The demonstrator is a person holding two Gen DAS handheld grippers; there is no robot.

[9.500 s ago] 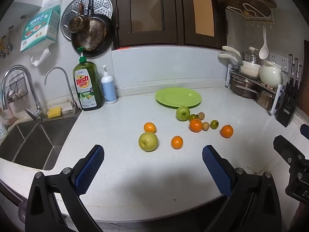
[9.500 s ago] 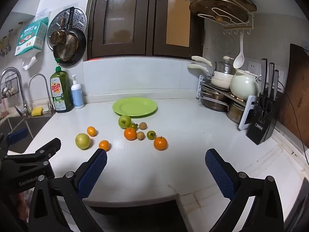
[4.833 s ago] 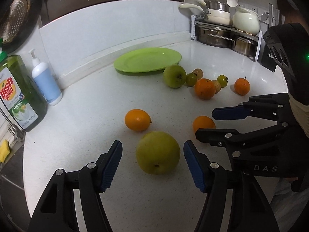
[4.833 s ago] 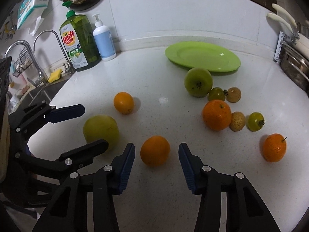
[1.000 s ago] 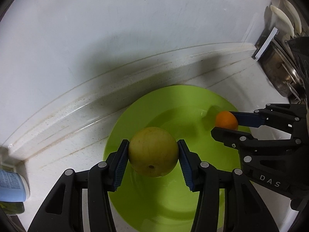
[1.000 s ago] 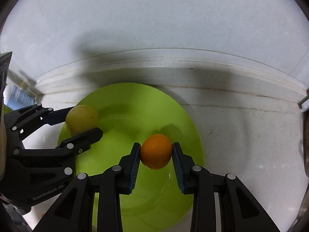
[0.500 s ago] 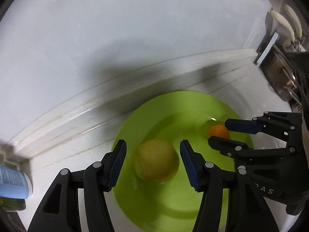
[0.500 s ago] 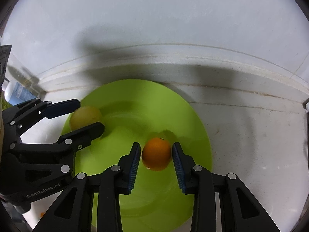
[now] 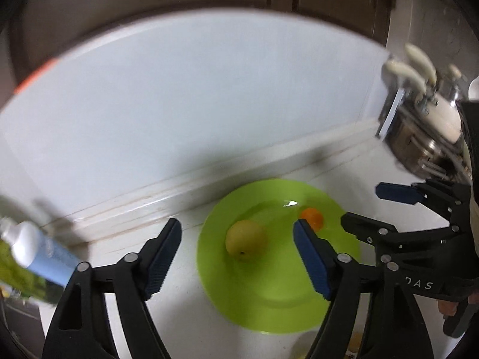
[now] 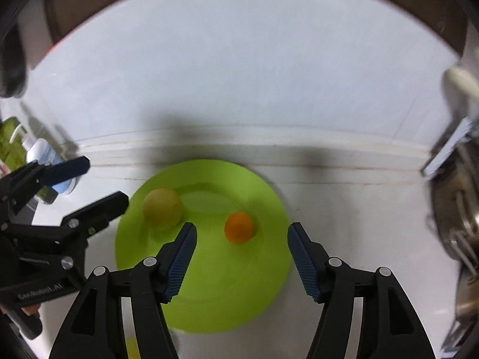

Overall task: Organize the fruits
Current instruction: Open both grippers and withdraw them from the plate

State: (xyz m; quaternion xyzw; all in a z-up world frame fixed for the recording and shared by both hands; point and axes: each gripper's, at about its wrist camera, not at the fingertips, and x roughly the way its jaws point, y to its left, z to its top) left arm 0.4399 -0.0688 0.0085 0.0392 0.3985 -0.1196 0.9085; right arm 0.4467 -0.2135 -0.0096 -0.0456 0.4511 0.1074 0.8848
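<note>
Since a second ago, both fruits have been released onto the green plate [image 9: 278,296]: the yellow-green fruit [image 9: 245,240], then clamped by the left gripper [image 9: 236,249], is now seen lying free at the plate's left half, and the small orange [image 10: 239,227], then pinched by the right gripper [image 10: 241,249], is seen resting right of centre. Both views have been pulled back and upward; more backsplash and dark cabinet are now shown at the top of each frame.

Left jaws are noted as opening, blue pads well clear of the yellow-green fruit, nothing pressed. Right jaws are likewise opening, the orange lying beyond and between the pads, untouched.

In the left wrist view the right gripper is seen at the right edge, beside the orange. A white-and-blue pump bottle [image 9: 36,254] is seen at lower left, blurred. Stacked pots [image 9: 425,137] are seen at upper right. Both frames are motion-blurred.
</note>
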